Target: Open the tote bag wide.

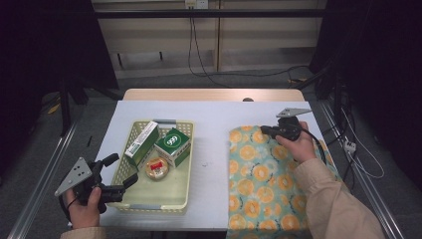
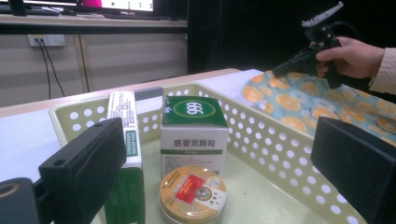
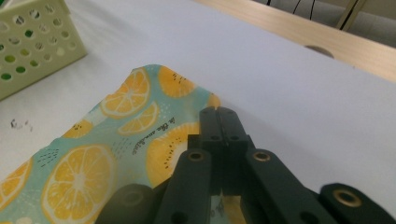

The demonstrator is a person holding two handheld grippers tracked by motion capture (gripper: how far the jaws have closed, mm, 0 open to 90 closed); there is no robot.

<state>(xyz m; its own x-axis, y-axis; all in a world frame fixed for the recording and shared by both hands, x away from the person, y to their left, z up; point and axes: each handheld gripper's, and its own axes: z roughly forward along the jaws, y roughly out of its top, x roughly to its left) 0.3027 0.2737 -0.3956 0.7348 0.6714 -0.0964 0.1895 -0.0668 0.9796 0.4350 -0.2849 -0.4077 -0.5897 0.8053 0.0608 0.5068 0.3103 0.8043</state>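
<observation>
right gripper [image 1: 266, 130] over the far left corner of the cloth [image 1: 259, 184]; its jaws pressed together, and whether a fold of cloth is pinched between them i cannot tell. in the right gripper view the jaws [image 3: 218, 122] meet above that corner. left gripper [image 1: 122, 172] at the near left edge of the basket [image 1: 149, 206], jaws spread, nothing between them.

desk [image 1: 209, 129]: white sheet over a pale wooden top, wood strip bare at the far edge. beyond it grey floor, cables, pale wall panels, dark to either side.

cloth: teal, printed with orange slices, lying flat on the right half of the desk, reaching the near edge.

basket: pale yellow, perforated, holding a tall green-white box [image 1: 142, 144], a green cube box [image 1: 173, 146] and a round tin [image 1: 157, 168]. left gripper view gives the printing on the boxes and the tin lid [image 2: 192, 192]; right gripper view gives small script on the cloth print.
</observation>
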